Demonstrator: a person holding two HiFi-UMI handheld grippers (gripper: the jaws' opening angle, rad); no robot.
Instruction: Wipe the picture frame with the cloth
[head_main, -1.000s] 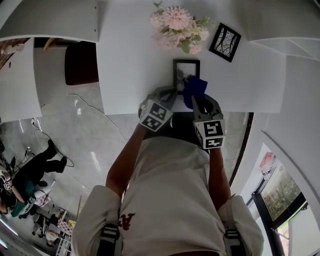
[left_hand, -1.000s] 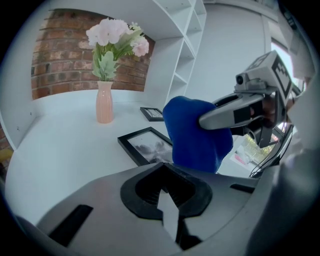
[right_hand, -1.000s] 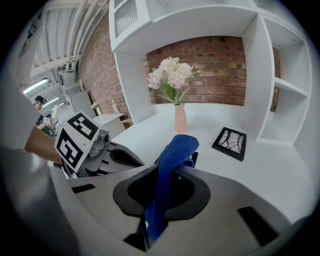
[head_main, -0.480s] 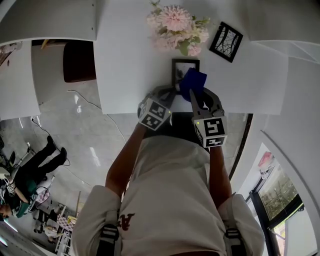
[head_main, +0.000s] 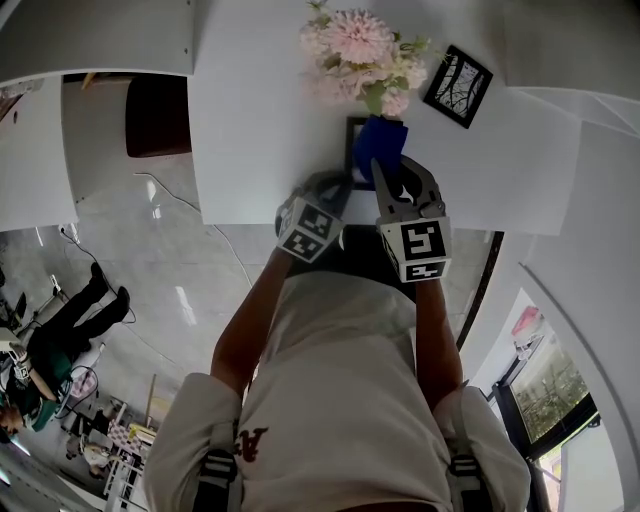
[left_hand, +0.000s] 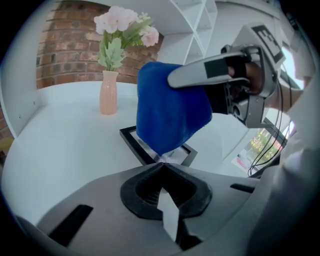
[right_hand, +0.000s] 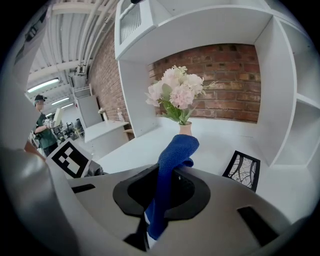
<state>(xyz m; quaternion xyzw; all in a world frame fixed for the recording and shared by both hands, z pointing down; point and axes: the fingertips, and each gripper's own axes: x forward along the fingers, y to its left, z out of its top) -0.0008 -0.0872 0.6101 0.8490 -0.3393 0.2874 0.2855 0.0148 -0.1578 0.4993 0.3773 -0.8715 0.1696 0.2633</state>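
A black picture frame (head_main: 353, 128) lies flat on the white table (head_main: 250, 150); in the left gripper view its left rail (left_hand: 134, 145) shows beneath the cloth. My left gripper (head_main: 343, 186) (left_hand: 162, 164) is shut on the frame's near edge. A blue cloth (head_main: 380, 146) (left_hand: 167, 112) (right_hand: 173, 160) hangs from my right gripper (head_main: 392, 170) (right_hand: 167, 175), which is shut on it. The cloth rests over the far part of the frame and hides most of the picture.
A pink vase of pale flowers (head_main: 358, 52) (left_hand: 108, 92) stands just beyond the frame. A second black frame (head_main: 457, 85) (right_hand: 241, 170) lies at the back right. White shelving and a brick wall back the table. A person (right_hand: 42, 130) stands far off.
My right gripper has carried the cloth away from me along the frame, from its near part to its far part. The left gripper has stayed at the near edge.
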